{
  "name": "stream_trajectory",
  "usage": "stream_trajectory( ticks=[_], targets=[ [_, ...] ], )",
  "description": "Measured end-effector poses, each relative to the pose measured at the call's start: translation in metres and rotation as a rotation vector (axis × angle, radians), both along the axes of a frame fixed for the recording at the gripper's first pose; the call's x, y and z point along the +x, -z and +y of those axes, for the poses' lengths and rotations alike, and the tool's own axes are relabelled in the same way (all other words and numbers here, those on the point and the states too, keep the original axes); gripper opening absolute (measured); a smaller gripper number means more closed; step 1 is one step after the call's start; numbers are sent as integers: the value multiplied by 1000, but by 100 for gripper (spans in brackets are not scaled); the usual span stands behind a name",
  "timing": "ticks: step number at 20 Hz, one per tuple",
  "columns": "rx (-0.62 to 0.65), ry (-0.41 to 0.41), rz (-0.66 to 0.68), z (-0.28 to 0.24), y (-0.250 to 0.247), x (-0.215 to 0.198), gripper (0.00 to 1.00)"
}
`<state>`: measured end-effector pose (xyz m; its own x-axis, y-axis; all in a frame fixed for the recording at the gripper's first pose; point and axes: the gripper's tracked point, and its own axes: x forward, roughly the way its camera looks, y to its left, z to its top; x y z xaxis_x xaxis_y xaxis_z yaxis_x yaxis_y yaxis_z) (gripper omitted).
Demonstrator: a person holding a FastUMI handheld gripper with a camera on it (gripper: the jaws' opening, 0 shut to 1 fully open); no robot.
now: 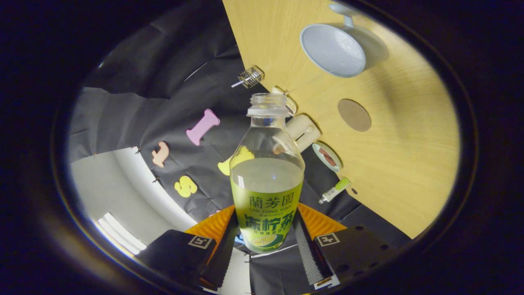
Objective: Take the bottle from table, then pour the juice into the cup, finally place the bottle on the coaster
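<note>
Gripper [266, 233] clamped on bottle [266, 180], uncapped, tilted. Swing mouth over cup [333, 49] before tipping further; coaster [354, 115] afterwards.

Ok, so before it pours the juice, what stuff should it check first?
1. Grip: both fingers press on the bottle, one each side: ok.
2. Cap: off, mouth open: ok.
3. Juice: bottle partly full: ok.
4. Cup: on the table, opening visible, looks empty: ok.
5. Bottle mouth over the cup: not ok, the cup lies well off to the side.
6. Coaster: bare, ready for the bottle later: ok.
</note>
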<state>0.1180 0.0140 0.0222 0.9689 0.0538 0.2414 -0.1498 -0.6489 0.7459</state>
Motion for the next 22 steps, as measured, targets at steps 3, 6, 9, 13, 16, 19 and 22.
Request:
stream_trajectory(
  ticks=[3, 6, 9, 13, 16, 19, 22],
  targets=[
    [-14, -14, 2, 3, -1, -1, 77],
    [-80, -35, 18, 14, 6, 0, 77],
    [-138, -22, 19, 13, 9, -8, 77],
    [-255, -36, 34, 20, 15, -11, 77],
    [-353, -24, 39, 16, 15, -20, 77],
    [-483, -13, 42, 20, 17, -28, 77],
    [-620, -25, 75, 22, 25, -34, 77]
  ],
)
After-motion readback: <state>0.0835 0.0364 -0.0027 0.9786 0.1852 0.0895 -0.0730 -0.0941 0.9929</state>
